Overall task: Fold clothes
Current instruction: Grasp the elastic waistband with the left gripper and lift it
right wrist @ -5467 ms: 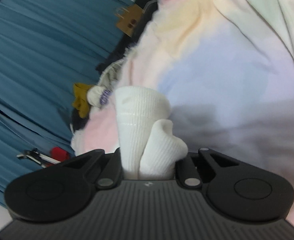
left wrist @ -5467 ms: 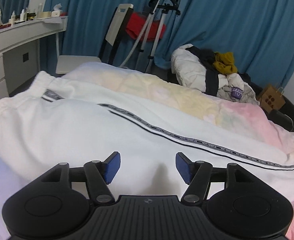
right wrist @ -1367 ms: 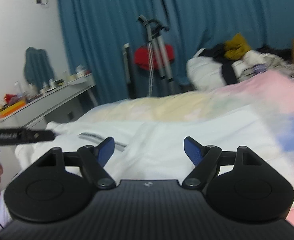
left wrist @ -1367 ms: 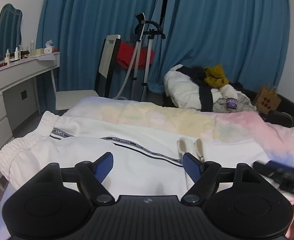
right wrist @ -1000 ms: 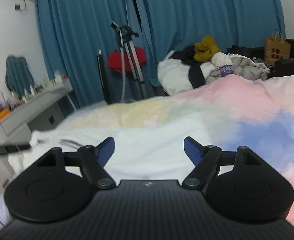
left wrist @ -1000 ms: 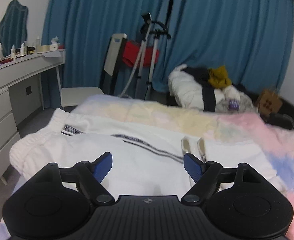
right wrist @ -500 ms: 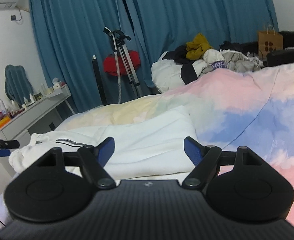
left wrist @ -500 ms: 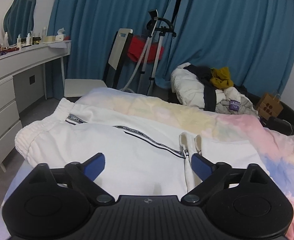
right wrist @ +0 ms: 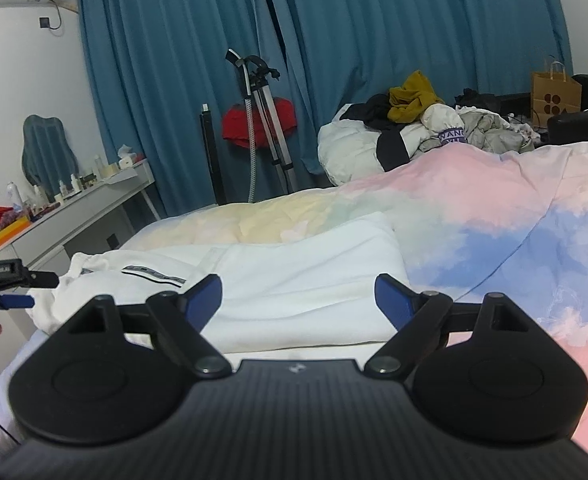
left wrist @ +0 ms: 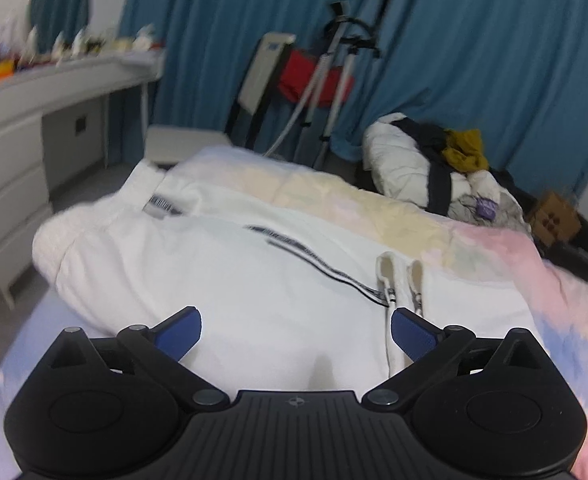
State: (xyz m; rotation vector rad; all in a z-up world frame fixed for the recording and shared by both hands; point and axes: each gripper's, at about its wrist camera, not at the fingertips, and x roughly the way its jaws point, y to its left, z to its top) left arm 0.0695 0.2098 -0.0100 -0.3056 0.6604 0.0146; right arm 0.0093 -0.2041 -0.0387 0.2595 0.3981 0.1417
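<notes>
The white trousers [left wrist: 221,280] lie on the bed [right wrist: 494,216] folded in half, cuffs [left wrist: 400,280] brought back onto the middle (5.5 s ago the legs were stretched long and the right gripper [right wrist: 298,296] pinched the cuffs). Both claws now stand spread and empty; the left gripper [left wrist: 296,330] has just been opening wider, the right also. I think another fold comes next.
</notes>
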